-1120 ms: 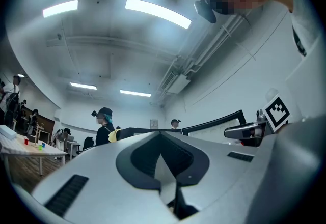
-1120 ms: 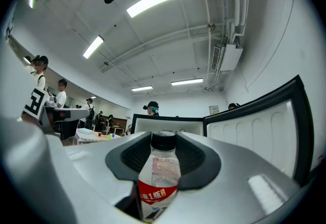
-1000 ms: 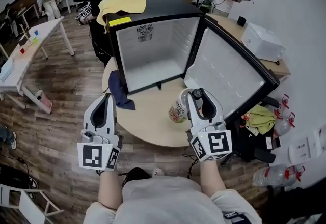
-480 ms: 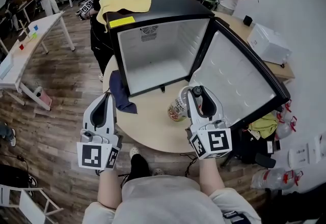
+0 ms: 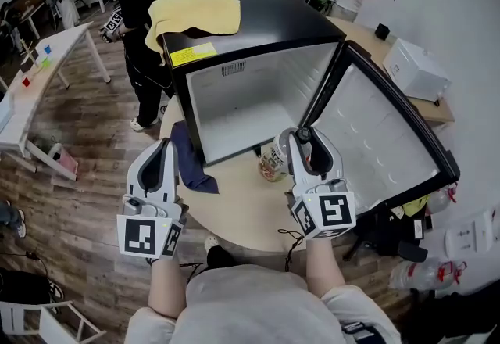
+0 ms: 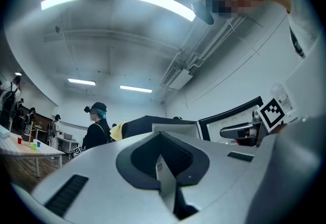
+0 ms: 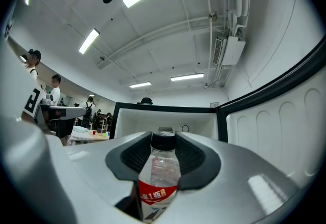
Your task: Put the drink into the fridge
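The right gripper (image 5: 301, 148) is clamped on the drink bottle (image 5: 273, 163). In the right gripper view the bottle stands upright between the two jaws, with their dark pads (image 7: 192, 157) pressing its clear upper body from either side. The black cap (image 7: 164, 141) rises just above the pads, and the red label band (image 7: 157, 193) sits lower, down in the gap between the jaws.

From the head view the bottle hangs over the round wooden table (image 5: 234, 206), just in front of the open black fridge (image 5: 266, 26) and near the lower right corner of its opening. It has not yet entered the white compartment (image 5: 238, 112), which shows directly ahead of the bottle in the right gripper view. The fridge door (image 5: 375, 139) swings wide to the right, just beside the right gripper.

The left gripper (image 5: 162, 159) hovers to the left, over the table edge, well apart from the bottle. Its jaws are pressed together with nothing between them. A dark blue cloth (image 5: 191, 161) lies on the table near it, against the fridge's left front corner, and a yellow cloth (image 5: 193, 14) is draped on the fridge top.
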Demonstrator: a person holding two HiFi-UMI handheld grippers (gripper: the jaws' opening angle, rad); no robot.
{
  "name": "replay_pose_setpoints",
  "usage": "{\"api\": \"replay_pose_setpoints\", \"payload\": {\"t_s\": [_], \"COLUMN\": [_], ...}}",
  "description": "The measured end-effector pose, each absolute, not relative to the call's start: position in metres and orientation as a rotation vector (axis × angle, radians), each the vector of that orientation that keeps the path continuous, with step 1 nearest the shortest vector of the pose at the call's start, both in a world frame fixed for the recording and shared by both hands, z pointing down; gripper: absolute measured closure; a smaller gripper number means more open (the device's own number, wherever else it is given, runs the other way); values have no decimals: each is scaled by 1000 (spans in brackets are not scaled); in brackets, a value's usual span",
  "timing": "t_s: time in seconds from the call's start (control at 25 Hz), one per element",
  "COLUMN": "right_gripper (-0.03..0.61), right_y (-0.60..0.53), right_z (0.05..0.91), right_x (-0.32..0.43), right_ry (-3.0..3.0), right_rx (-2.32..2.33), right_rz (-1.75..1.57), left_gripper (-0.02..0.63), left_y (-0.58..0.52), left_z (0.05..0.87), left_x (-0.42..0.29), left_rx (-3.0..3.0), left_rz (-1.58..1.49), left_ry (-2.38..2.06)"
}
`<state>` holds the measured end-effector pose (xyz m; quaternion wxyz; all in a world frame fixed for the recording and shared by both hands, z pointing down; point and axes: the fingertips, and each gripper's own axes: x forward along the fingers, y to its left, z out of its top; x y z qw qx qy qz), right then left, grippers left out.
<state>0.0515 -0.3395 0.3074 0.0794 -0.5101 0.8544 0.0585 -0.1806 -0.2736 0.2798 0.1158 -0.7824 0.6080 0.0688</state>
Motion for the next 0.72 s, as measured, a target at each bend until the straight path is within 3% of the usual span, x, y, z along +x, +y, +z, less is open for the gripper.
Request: {"api": "replay_pose_setpoints", "payload": {"t_s": [0.72], "right_gripper": [423], "right_y": [-450], "right_z": [377], "right_x": [-7], "right_ry": [2625], "right_rx": [-1693], "right_rz": [63], "left_gripper": [607], "left_y": [-360], "left_z": [312], "left_x": [-228], "left_rx": [-2436], "left_rz": [169], "left_ry": [1737]}}
